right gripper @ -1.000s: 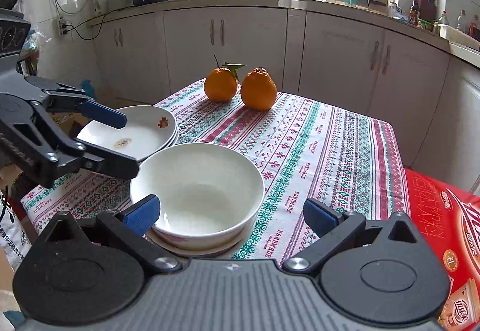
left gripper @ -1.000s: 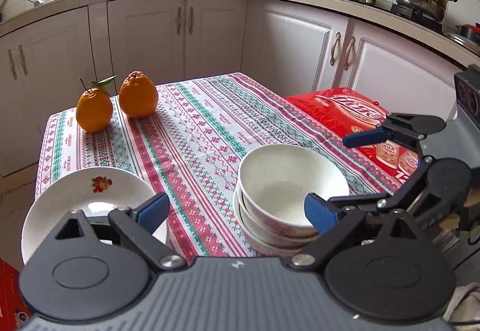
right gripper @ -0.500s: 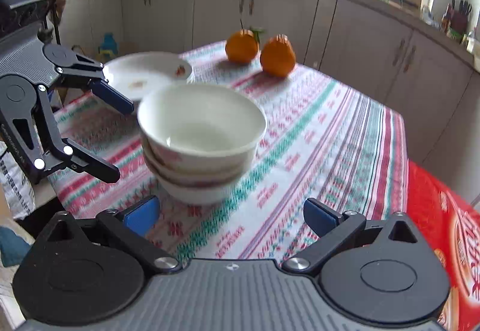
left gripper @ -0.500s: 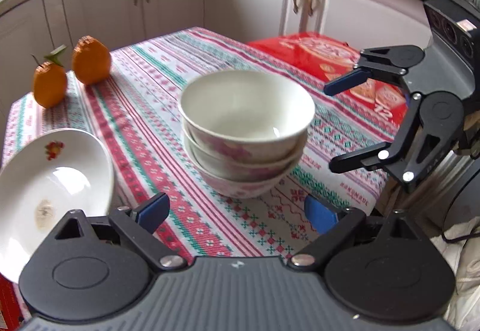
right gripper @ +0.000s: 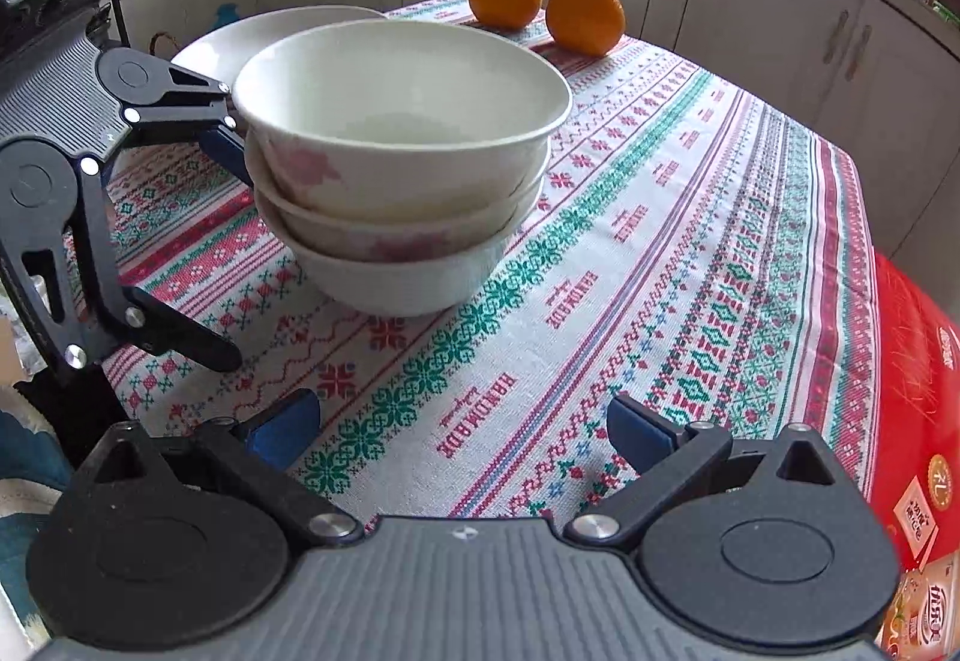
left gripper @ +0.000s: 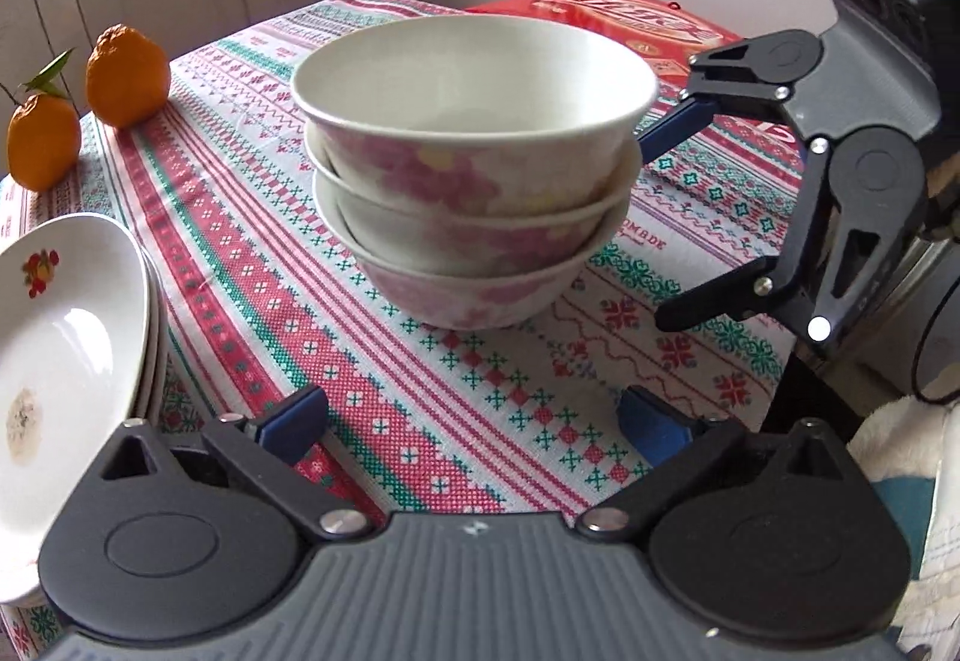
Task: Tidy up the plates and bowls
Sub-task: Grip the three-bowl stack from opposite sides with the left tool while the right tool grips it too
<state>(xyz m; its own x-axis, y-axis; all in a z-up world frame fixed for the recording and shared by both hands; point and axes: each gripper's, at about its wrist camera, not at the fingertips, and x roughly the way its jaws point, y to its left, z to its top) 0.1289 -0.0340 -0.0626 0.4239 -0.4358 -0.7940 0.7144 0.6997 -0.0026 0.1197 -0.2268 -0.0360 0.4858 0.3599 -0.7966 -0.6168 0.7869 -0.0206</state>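
The stack of three bowls [left gripper: 474, 169] sits on the patterned tablecloth [left gripper: 420, 409] near the middle of my left wrist view, white inside with pink flowers on the outer walls. I can only see into the top bowl; the lower two show just rims and sides. The plates [left gripper: 66, 361] lie at the table's left edge, cut off by the frame and partly covered by my own gripper body, so I can't count them surely. In the right wrist view most of the plates hide behind the bowls, only a pale rim showing.

My left gripper [left gripper: 474, 421] hangs just short of the bowls with its jaws spread wide, having just been opening, nothing between them but cloth. My right gripper [right gripper: 462, 430] is also spread wide and empty, near the stack on the other side. In each view the other gripper's far finger slips behind the bowls, so I cannot tell whether it touches them.

Two oranges [right gripper: 546, 4] stand at the far end of the table. The red box [right gripper: 918, 421] beside the table is cut off in both views; its print shows best from the right wrist.
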